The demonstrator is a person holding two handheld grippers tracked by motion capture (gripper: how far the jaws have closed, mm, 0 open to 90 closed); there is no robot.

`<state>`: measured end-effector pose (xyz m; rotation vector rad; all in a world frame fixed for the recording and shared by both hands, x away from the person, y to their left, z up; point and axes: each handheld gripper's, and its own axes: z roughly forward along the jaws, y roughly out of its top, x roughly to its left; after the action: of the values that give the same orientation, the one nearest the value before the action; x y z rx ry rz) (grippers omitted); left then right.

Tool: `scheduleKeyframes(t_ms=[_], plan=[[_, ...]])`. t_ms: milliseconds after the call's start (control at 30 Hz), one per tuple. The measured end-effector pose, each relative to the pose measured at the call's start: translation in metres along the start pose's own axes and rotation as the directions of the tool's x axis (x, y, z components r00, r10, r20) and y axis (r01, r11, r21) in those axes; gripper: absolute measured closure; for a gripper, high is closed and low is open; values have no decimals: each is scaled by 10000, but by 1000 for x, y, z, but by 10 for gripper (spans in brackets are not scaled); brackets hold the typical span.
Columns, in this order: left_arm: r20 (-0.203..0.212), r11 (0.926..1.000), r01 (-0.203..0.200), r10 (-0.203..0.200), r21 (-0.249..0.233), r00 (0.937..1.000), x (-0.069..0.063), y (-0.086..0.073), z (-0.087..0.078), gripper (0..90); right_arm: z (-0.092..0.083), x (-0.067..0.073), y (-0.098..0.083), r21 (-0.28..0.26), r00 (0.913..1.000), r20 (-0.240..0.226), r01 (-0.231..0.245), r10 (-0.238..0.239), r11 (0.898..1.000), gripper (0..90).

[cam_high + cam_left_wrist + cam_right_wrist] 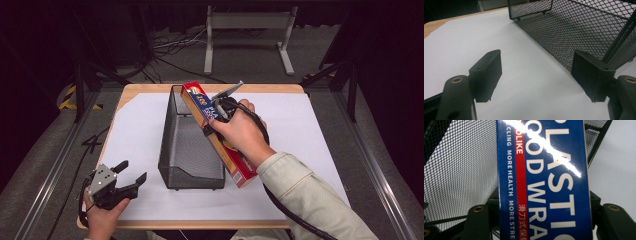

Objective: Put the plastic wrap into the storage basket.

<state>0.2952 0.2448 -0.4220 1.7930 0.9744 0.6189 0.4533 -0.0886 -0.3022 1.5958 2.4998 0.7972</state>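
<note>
Two grippers: the right gripper clamps a plastic wrap box over the mesh basket; level it before lowering. The left gripper rests wide open.

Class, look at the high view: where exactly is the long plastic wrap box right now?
The plastic wrap box is clamped in the right gripper, slanting along the right rim of the black mesh basket at mid-table.

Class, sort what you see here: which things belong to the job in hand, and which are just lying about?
In the job:
- long blue and red plastic wrap box, clamped in the right gripper
- black wire mesh basket, beside the box

Lying about:
- left gripper, jaws open, idle on the white table sheet
- grey metal stand on the floor behind
- cables on the floor
</note>
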Motion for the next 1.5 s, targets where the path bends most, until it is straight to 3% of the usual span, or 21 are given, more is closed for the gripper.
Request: scheduleKeyframes(t_ms=[200,667,1500], plan=[[79,10000,-12,12,-10,10000,0,1,2,255,11,7,1,188,9996,254,-83,78,9998,399],[73,10000,14,-13,-57,10000,1,1,1,255,38,12,5,627,9989,353,-322,300,9975,398],[89,9999,31,-30,-110,10000,2,1,0,255,65,21,12,1555,9965,828,-273,145,9875,394]])
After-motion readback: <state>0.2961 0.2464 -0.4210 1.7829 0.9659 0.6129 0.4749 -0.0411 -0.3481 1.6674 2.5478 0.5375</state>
